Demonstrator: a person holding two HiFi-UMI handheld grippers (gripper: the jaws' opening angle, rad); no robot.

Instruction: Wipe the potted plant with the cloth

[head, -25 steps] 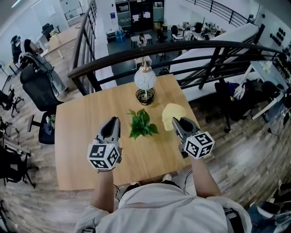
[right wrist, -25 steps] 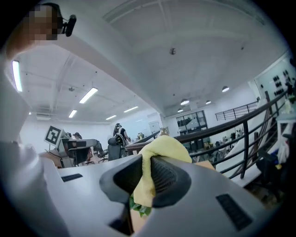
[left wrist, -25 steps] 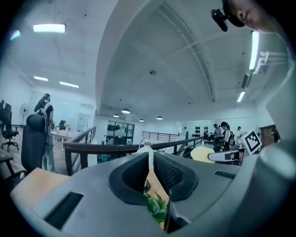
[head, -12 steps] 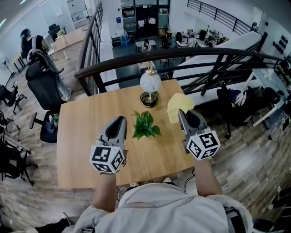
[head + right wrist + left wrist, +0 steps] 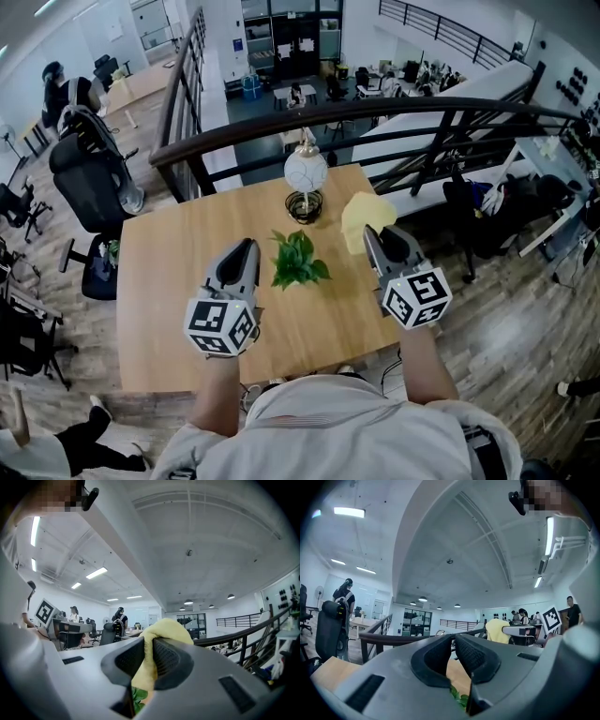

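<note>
Left gripper [image 5: 246, 247], right gripper [image 5: 374, 235] level, closed

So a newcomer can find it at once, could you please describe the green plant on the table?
Find the square light wooden table. Near its middle stands the small green leafy plant. It is the only green thing: behind it is a white globe on a black wire stand, to its right a yellow cloth.

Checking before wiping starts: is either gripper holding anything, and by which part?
The right gripper grips the yellow cloth by a bunched fold between its jaws. The left gripper holds nothing.
</note>
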